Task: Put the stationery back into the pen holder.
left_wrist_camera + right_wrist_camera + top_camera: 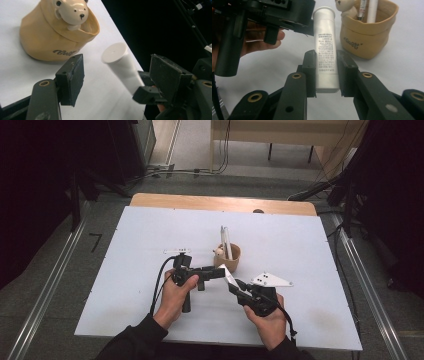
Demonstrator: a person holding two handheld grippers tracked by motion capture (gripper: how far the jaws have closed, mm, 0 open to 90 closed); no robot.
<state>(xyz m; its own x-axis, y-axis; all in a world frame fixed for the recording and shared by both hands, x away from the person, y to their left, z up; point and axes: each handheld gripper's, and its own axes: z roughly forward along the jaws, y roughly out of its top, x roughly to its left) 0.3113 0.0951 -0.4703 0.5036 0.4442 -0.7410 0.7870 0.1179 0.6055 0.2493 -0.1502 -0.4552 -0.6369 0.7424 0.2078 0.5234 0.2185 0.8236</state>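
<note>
A tan soft cup (231, 260) (50, 37) (367, 37) stands mid-table with a small bear figure (72, 11) (344, 8) at its rim and white stick-like items (226, 240) (372, 10) upright inside. My right gripper (235, 286) (325, 72) is shut on a white tube (227, 276) (325, 50) printed with small text, holding its lower end just in front of the cup. My left gripper (220, 271) (120, 75) reaches in from the left. Its jaws are open on either side of the tube's capped end (115, 53), pads apart from it.
The white table top (300, 245) has a wooden strip along its far edge. A small white flat piece (176, 251) lies left of the cup. Dark floor and metal rails run along both sides of the table.
</note>
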